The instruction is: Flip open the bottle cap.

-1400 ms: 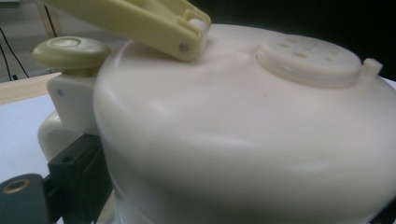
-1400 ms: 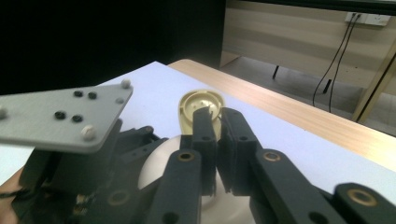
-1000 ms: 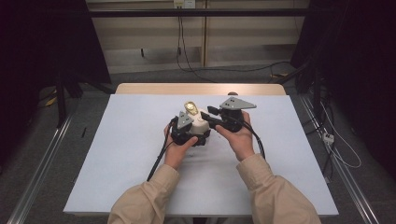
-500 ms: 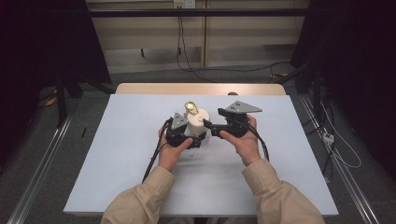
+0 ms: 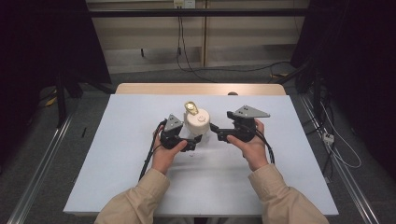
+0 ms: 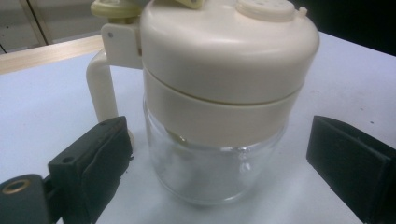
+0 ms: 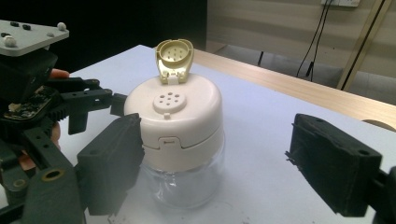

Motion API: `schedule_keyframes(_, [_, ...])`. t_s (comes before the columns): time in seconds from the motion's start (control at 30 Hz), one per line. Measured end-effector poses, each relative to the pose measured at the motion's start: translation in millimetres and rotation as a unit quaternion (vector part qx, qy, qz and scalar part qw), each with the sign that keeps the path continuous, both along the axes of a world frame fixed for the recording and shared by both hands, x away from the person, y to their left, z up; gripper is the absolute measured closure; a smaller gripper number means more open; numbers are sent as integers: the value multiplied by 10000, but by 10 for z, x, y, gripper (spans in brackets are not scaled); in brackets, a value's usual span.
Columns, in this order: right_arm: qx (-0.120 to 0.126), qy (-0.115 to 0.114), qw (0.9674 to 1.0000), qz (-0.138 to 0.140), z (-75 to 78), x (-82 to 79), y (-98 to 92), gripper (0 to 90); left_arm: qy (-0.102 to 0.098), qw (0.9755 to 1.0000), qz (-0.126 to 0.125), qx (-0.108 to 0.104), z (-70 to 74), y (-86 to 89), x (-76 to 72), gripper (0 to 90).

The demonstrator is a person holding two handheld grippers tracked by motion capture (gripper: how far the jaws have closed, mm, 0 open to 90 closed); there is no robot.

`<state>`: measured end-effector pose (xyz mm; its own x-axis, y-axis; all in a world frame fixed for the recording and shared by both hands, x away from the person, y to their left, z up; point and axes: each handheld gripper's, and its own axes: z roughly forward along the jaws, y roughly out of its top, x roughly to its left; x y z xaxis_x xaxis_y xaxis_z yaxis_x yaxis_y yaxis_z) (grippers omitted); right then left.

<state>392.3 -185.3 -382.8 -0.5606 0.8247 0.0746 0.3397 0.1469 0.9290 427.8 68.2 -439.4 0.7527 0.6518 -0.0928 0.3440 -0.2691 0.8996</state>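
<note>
The right gripper [image 5: 215, 133] is standing with its jaws wide apart, having just been opening, and nothing is pressing on its pads; in the right gripper view the squat clear glass jar with the cream plastic lid [image 7: 175, 140] is sitting in front of them, off toward one jaw. The left gripper [image 5: 198, 140] is also holding its jaws spread wide on either side of the jar [image 6: 219, 116], the pads standing clear of the glass, so it is gripping nothing. The jar [image 5: 196, 122] is standing upright, long axis vertical, between the two grippers and just past their tips; the left one is sitting nearer. Its small yellowish flip cap [image 7: 173, 58] is standing raised, baring the shaker holes. The jar is resting on the white table [image 5: 140, 186], toward the far edge and roughly midway between the side edges.
</note>
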Motion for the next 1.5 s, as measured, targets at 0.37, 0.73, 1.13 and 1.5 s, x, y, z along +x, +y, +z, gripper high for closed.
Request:
schedule_keyframes(0.37, [-87,-72,9999,63,-27,-139,-62,143,-15,10000,-94,-23,56,179,-95,57])
schedule_keyframes(0.73, [-111,4,9999,103,-145,-277,-139,122,34,9999,-145,-27,64,418,-186,60])
schedule_keyframes(1.13, [-106,65,9999,33,-257,-413,-293,117,-5,9998,-150,-90,115,684,-292,59])
schedule_keyframes(1.5, [-154,45,9999,41,-309,-513,-367,114,-67,9998,-116,-119,133,846,-353,60])
